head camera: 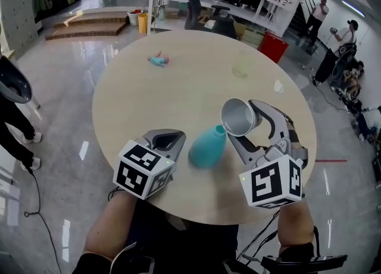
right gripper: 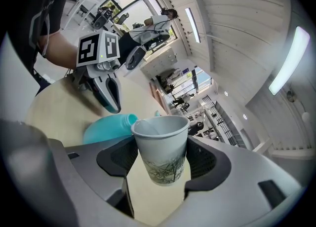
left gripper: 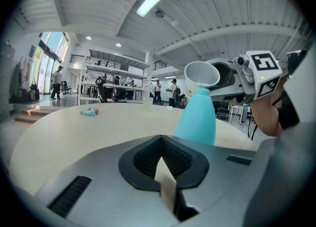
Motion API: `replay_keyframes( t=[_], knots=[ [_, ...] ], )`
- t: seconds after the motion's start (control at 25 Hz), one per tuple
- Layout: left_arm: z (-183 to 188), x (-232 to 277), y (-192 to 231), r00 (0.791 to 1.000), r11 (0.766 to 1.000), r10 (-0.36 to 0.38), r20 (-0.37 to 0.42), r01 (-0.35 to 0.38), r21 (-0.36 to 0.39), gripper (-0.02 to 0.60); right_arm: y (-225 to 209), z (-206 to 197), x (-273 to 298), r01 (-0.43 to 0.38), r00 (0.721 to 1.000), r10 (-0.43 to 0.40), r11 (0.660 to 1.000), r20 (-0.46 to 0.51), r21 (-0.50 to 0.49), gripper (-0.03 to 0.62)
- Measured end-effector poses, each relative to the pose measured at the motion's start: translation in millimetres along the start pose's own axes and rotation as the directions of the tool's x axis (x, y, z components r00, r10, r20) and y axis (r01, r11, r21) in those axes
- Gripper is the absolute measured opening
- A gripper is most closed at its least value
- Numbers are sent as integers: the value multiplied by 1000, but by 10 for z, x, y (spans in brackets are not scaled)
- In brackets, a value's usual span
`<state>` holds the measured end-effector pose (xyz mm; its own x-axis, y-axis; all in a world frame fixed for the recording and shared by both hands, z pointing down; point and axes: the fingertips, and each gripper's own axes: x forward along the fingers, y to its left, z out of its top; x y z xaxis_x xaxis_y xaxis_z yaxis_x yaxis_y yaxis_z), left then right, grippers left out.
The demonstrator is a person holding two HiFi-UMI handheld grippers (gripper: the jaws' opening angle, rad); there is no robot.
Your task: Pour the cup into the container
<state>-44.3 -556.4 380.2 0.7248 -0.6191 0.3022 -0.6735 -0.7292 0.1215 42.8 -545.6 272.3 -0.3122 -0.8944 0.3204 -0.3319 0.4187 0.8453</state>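
A teal bottle-shaped container [head camera: 207,148] [left gripper: 197,120] [right gripper: 106,127] stands upright on the round wooden table [head camera: 178,88], near its front edge. My right gripper [head camera: 244,121] [right gripper: 160,159] is shut on a white paper cup [head camera: 238,117] [left gripper: 201,74] [right gripper: 160,147] with a green print. The cup is tipped, its mouth just above and beside the container's neck. I see no liquid in it. My left gripper [head camera: 175,139] [left gripper: 163,159] rests just left of the container, its jaws together and holding nothing.
A small teal and pink item [head camera: 158,59] [left gripper: 89,112] lies at the far left of the table. A clear cup [head camera: 240,67] and a white scrap [head camera: 278,87] sit far right. A red bin [head camera: 274,46], shelves and several people stand around the table.
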Motion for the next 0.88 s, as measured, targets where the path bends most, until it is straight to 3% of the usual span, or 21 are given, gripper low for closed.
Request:
replay_keyframes(
  t=[0.88],
  knots=[
    [7,0,6,1000,1000,0,-1,0,-5,0,-56,56,-21,24,1000,-24,999,-1,-41,311]
  ],
)
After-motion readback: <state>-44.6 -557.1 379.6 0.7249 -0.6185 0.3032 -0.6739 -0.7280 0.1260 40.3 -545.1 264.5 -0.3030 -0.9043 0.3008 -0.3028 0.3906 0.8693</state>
